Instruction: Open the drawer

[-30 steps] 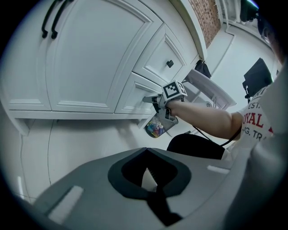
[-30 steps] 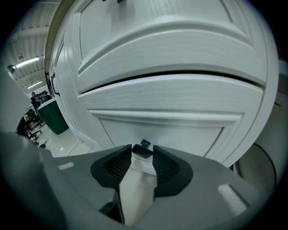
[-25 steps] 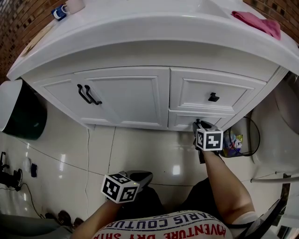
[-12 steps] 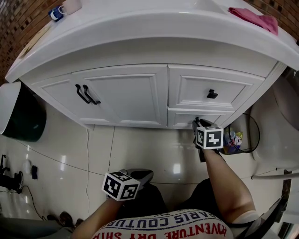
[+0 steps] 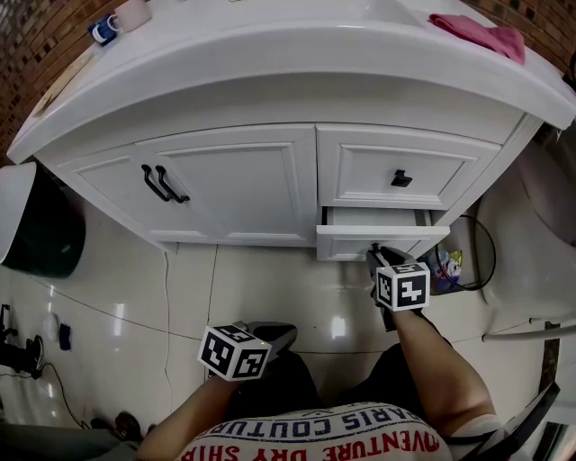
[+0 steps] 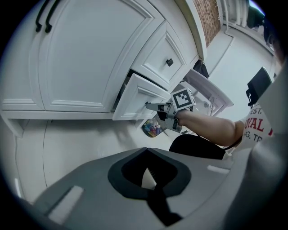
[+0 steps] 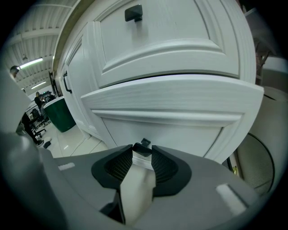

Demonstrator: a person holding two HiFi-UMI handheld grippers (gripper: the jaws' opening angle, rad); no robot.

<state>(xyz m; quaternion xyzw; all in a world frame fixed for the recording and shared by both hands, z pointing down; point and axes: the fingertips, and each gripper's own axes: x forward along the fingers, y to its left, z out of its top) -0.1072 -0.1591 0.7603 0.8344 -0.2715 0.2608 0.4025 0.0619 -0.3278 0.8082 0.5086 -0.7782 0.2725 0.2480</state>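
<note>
The white vanity has two drawers at its right. The lower drawer point(image 5: 382, 241) stands pulled partway out, its dark inside showing above the front panel point(image 7: 171, 105). My right gripper point(image 5: 373, 253) is shut on that drawer's small black knob point(image 7: 143, 148), which sits between the ribbed pads. The upper drawer point(image 5: 400, 167) is closed, with its own black knob point(image 7: 133, 12). My left gripper point(image 5: 277, 335) hangs low over the floor tiles, well left of the drawers, its jaws point(image 6: 146, 150) shut and empty. The left gripper view shows the right gripper point(image 6: 151, 107) at the drawer front point(image 6: 137, 96).
Left of the drawers are double doors with black handles point(image 5: 162, 185). A dark green bin point(image 5: 36, 230) stands at the far left. A colourful packet point(image 5: 447, 268) and a cable lie on the floor at the right, beside a white fixture point(image 5: 540, 234). A pink cloth point(image 5: 477, 34) lies on the counter.
The lower drawer has slid out toward me from its closed position, and my right gripper has come back with its knob. My left gripper has stayed put.
</note>
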